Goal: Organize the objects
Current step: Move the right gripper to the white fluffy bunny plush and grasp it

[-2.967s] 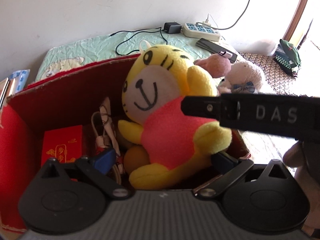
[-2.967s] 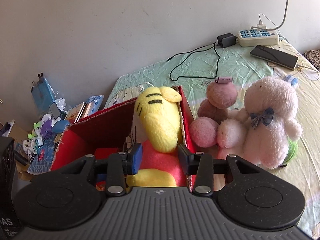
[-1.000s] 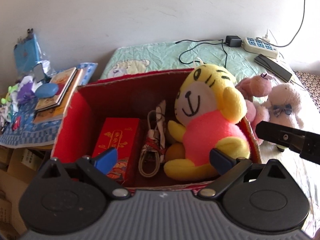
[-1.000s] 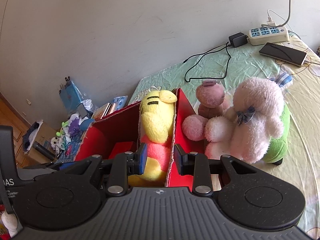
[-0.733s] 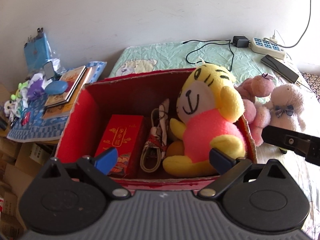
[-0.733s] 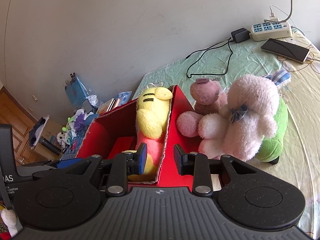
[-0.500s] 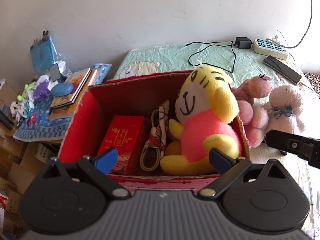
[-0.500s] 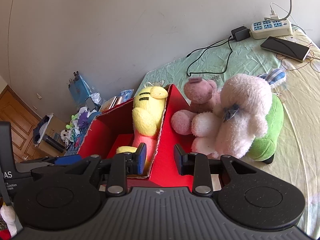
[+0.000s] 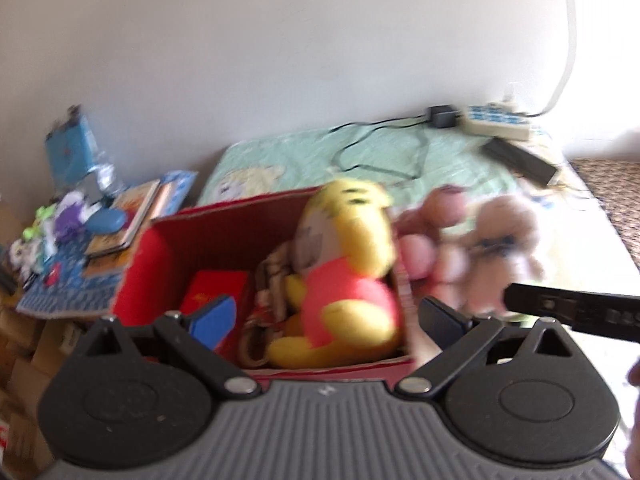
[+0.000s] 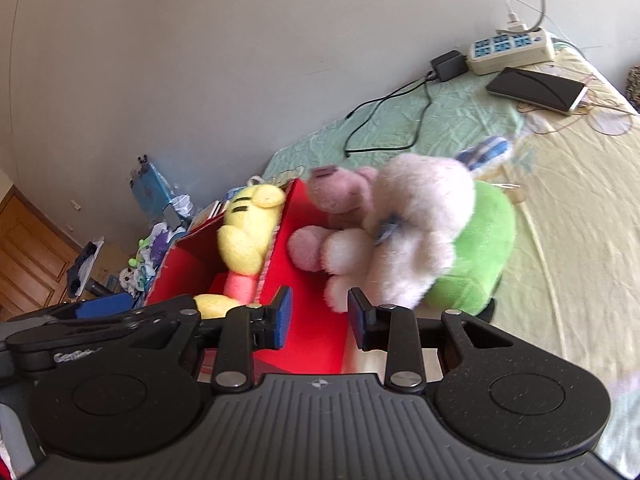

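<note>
The red cardboard box (image 9: 168, 248) sat at the edge of the bed (image 10: 568, 216), holding a yellow tiger plush (image 9: 344, 264) upright against its right wall, with a red packet (image 9: 216, 292) and a coiled cord (image 9: 272, 280) to the plush's left. Just outside that wall a pink plush (image 10: 340, 196), a pale pink plush (image 10: 416, 216) and a green plush (image 10: 484, 248) lay bunched together. The left tongs (image 9: 324, 318) gaped wide before the box, empty; the right tongs (image 10: 320, 320) stood part open, holding nothing, in front of the box's right wall.
</note>
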`<state>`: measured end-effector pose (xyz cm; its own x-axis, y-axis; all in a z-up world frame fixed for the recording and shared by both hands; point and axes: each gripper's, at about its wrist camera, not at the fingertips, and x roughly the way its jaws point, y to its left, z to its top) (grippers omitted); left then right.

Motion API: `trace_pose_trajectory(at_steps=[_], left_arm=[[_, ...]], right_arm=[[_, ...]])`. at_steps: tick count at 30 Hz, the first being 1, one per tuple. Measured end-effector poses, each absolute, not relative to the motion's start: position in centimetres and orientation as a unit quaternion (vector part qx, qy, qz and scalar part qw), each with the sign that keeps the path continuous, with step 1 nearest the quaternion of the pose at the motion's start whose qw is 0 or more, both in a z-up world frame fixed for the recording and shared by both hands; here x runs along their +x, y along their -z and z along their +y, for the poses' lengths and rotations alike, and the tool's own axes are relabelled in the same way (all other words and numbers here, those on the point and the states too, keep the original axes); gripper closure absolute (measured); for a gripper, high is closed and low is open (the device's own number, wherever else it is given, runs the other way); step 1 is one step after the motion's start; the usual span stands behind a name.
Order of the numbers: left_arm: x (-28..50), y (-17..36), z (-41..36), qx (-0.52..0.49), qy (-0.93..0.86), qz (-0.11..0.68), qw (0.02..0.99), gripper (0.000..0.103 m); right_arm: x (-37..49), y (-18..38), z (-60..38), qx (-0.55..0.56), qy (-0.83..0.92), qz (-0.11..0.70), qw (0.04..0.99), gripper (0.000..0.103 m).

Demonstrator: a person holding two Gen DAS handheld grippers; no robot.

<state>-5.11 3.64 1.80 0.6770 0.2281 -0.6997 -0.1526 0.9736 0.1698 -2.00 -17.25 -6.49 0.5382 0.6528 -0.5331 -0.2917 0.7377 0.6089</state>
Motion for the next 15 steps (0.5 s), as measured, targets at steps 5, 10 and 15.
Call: trace_pose_trajectory(at_steps=[5, 10, 15], left_arm=[[-4.7, -1.4, 0.5, 0.057, -0.027, 0.374, 0.925, 0.005], [-2.9, -0.2, -1.9, 0.047, 0.044, 0.364, 0.929, 0.005], [-0.4, 2.3, -3.8, 0.043, 0.093, 0.382, 0.918, 0.006]], right_arm=[[-1.3, 7.7, -20.7, 0.263, -0.24, 0.4, 0.845, 0.069], [-0.1, 8.3, -23.3, 0.31, -0.221, 0.397, 0.835, 0.054], [1.6, 8.5, -23.7, 0.326, -0.232, 0.402, 0.824, 0.046]])
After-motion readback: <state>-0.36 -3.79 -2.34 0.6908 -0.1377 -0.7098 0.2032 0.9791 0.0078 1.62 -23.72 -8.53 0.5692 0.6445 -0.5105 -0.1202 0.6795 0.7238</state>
